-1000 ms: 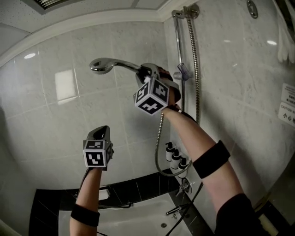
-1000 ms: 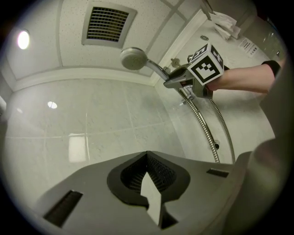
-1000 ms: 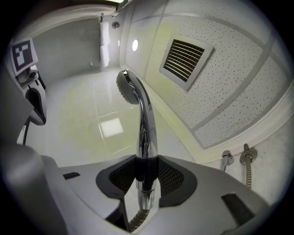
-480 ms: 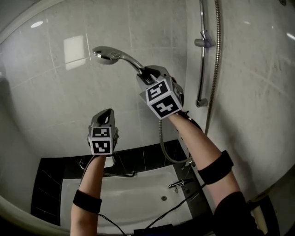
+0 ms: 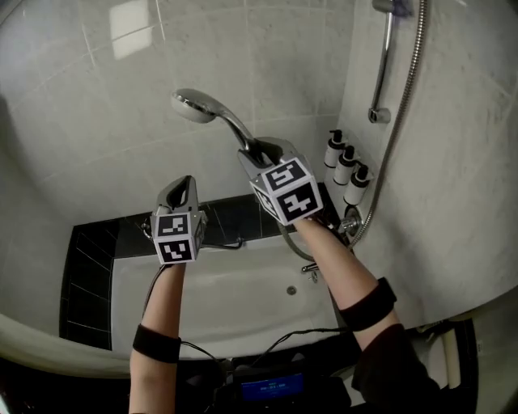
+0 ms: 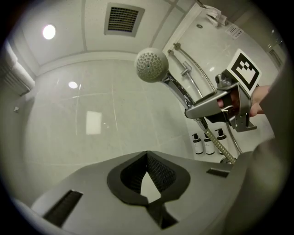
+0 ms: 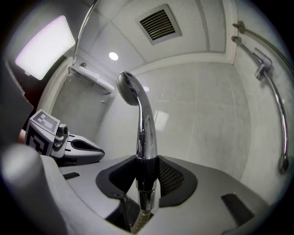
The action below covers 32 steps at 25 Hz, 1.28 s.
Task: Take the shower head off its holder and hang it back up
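Our right tool (image 5: 261,152) is clamped on the chrome handle of the shower head (image 5: 195,106), and in the right gripper view the handle stands upright between the two dark pads, which press on it from either side just above the point where the ribbed metal hose (image 5: 402,120) joins it. Our left tool (image 5: 180,188) is closed with nothing in it; its own view shows the jaw tips meeting in front of bare wall tile. The shower head is off its holder (image 5: 393,7) and held in the air above the white bathtub (image 5: 231,303). In the head view it slants up and to the left from the right tool, with its round face out at the far end. The left gripper view shows that face, dotted with nozzles, turned toward the left tool. The holder sits high on the chrome rail (image 5: 388,58) at the upper right of the head view, empty and well apart from the shower head. The hose hangs down beside the rail and curves in toward the tap fittings (image 5: 350,221) at the end of the tub. Three small white bottles with dark pump tops (image 5: 346,166) stand in a row on the wall to the left of the hose. The two tools are side by side, near each other but apart, the left one lower in the head view. A band of black tile (image 5: 87,275) runs along the far edge of the bathtub, and a ceiling vent (image 7: 158,23) shows above in the right gripper view.
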Motion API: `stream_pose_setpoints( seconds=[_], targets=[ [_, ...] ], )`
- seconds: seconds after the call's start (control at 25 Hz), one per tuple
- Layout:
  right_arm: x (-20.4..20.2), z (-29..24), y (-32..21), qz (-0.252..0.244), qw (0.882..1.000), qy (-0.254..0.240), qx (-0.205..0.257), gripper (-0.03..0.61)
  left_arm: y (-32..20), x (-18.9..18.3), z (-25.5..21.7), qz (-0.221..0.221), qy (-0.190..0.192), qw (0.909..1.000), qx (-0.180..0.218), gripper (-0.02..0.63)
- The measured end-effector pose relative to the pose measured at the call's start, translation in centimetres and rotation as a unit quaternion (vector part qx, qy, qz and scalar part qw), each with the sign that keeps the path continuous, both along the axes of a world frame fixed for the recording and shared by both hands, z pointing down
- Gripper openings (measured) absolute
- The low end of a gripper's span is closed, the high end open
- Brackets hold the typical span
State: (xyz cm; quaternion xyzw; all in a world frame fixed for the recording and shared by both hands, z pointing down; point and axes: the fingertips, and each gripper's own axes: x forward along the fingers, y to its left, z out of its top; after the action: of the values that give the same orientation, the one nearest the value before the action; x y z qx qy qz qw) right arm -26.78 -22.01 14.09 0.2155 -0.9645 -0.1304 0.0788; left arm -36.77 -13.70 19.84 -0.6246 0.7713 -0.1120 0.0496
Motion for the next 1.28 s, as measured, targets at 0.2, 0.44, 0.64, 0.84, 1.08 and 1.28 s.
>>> stream_pose_setpoints(
  seconds=[0.2,0.44,0.64,0.84,1.08,1.28],
  targets=[
    [-0.3,8.9,2.4,-0.010,0.996,0.010,-0.085,0.147,2.0,-0.2,5.7,-0.004,0.013,0.9994,-0.032,0.002],
    [-0.4,21.6,5.9,-0.008,0.986,0.082,-0.146,0.147,4.6,0.2,15.9,-0.007,0.037,0.9945,-0.097,0.002],
    [0.6,33.1,7.7,0.004,0.970,0.166,-0.178,0.147,7.4,1.0,26.0,-0.008,0.089,0.9830,-0.161,0.002],
    [1.4,45.1,8.0,0.008,0.951,0.251,-0.184,0.146,8.2,2.0,36.1,-0.001,0.121,0.9711,-0.205,0.002],
    [4.8,62.2,9.8,-0.031,0.892,0.425,-0.153,0.146,9.8,5.3,49.0,0.017,0.145,0.9496,-0.277,0.002],
    [8.3,73.2,8.9,-0.061,0.838,0.530,-0.111,0.146,9.5,7.7,58.6,0.034,0.169,0.9321,-0.319,0.002]
  ],
)
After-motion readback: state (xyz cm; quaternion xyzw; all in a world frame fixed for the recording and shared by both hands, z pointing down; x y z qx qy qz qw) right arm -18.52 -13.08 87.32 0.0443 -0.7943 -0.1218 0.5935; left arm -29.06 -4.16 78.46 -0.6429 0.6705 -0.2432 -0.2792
